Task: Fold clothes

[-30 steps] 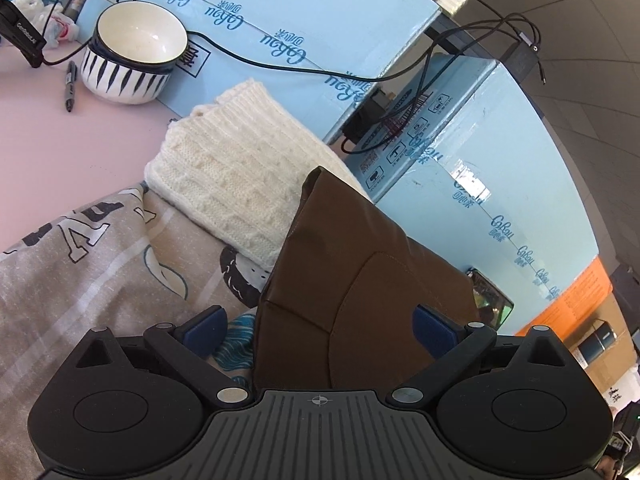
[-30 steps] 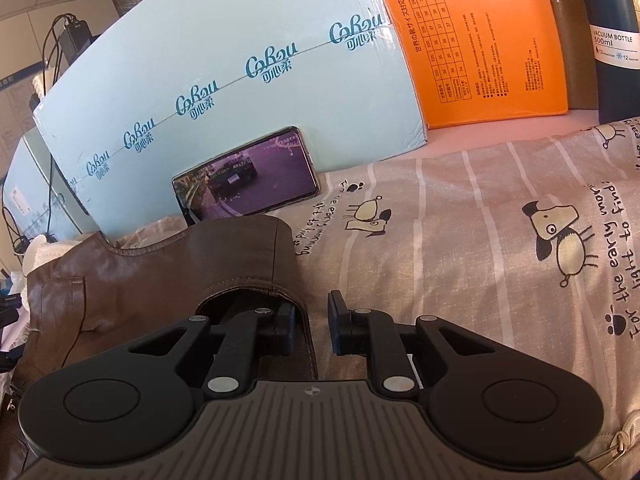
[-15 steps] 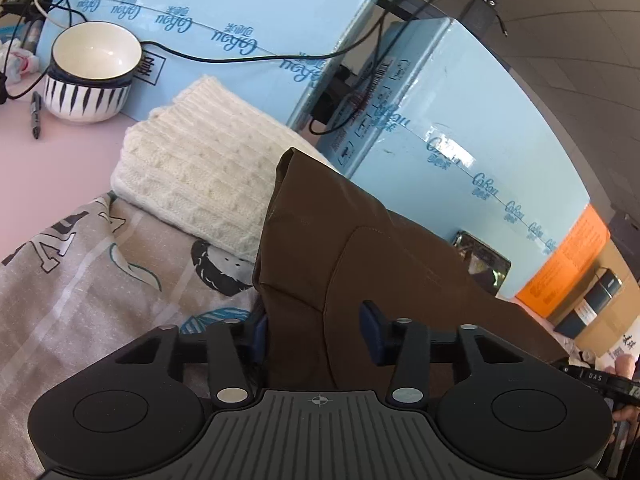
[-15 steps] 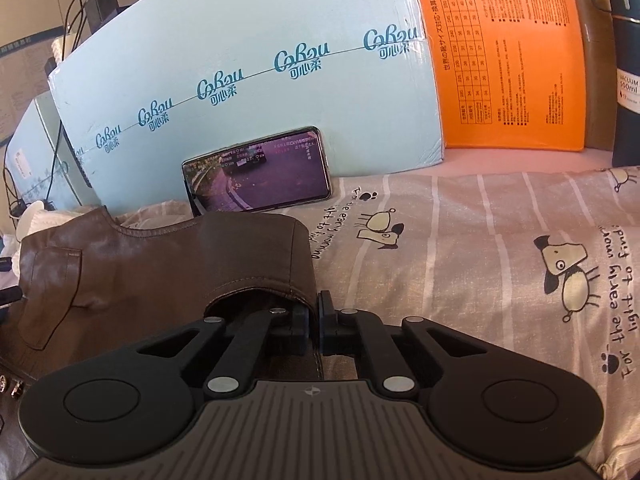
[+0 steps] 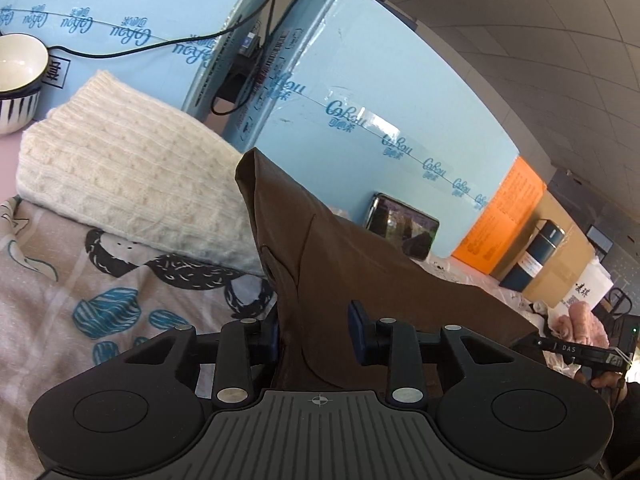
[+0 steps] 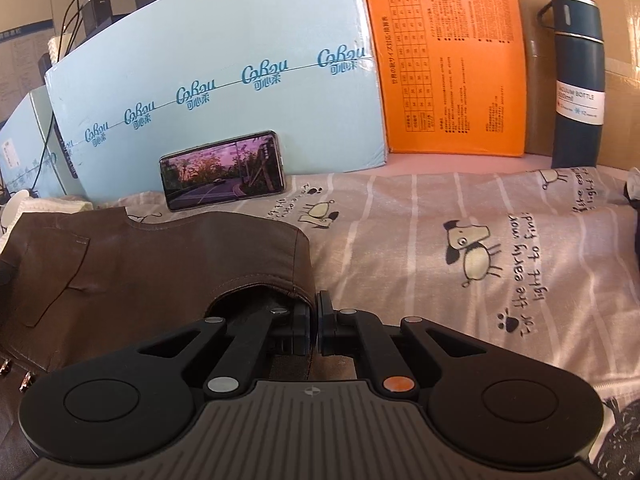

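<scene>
A brown leather-look garment [image 5: 360, 264] lies on a printed grey sheet [image 5: 80, 280]. My left gripper [image 5: 316, 334] is closed on its left edge, the fabric bunched between the blue pads and lifted into a ridge. In the right wrist view the garment [image 6: 140, 264] spreads to the left. My right gripper [image 6: 314, 330] is shut on its right hem, which arches over the left finger. A folded cream knit sweater [image 5: 128, 176] lies beyond the left gripper, beside the brown garment.
Light blue cardboard boxes [image 6: 224, 96] and an orange box [image 6: 448, 60] stand along the back. A phone [image 6: 222, 170] leans on the blue box. A dark blue vacuum bottle [image 6: 576, 88] stands at right. A striped bowl [image 5: 16, 80] sits far left.
Both grippers have closed on the brown garment's edges. The left one has swung right and raised the fabric. The right one has pinched the hem tight.
</scene>
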Motion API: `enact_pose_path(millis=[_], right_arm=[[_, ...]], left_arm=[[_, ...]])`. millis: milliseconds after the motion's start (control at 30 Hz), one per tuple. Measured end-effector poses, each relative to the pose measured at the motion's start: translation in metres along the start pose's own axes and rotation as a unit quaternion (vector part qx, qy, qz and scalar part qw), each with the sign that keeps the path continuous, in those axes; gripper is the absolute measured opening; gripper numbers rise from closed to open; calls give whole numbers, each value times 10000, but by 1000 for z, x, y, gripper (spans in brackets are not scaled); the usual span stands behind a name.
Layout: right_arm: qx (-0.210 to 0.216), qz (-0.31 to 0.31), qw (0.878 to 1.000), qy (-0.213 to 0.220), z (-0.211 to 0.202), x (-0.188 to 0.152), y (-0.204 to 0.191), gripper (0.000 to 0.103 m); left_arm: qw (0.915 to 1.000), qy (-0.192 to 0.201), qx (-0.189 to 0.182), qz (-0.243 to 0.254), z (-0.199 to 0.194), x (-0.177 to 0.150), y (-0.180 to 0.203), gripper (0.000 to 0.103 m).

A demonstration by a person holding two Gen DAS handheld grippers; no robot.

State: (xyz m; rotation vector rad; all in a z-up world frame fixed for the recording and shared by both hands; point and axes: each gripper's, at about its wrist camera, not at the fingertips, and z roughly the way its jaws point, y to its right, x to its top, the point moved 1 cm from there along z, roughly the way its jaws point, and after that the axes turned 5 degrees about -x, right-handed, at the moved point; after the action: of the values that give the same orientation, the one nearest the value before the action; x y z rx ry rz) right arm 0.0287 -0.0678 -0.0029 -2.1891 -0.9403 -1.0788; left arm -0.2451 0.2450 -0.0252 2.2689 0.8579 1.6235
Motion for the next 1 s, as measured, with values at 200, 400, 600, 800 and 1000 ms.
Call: enact_pose_path(millis=[200, 400, 600, 800, 1000], right_arm=[[-360, 15, 9990, 248, -21, -4, 15, 3], [-950, -116, 9942, 487, -27, -5, 34, 3], [-1253, -339, 9898, 584, -23, -5, 40, 3], [-1468, -408, 9873, 450, -19, -7, 39, 16], [-1709, -375, 9830, 562, -24, -9, 40, 61]], left_arm=[[9993, -187, -201, 236, 20, 1, 25, 31], [9980, -361, -285, 441, 43, 2, 48, 31], [9946, -430, 297, 897, 56, 2, 55, 32], [9932, -280, 574, 976, 47, 3, 54, 47], [9924, -112, 722, 989, 36, 5, 53, 79]])
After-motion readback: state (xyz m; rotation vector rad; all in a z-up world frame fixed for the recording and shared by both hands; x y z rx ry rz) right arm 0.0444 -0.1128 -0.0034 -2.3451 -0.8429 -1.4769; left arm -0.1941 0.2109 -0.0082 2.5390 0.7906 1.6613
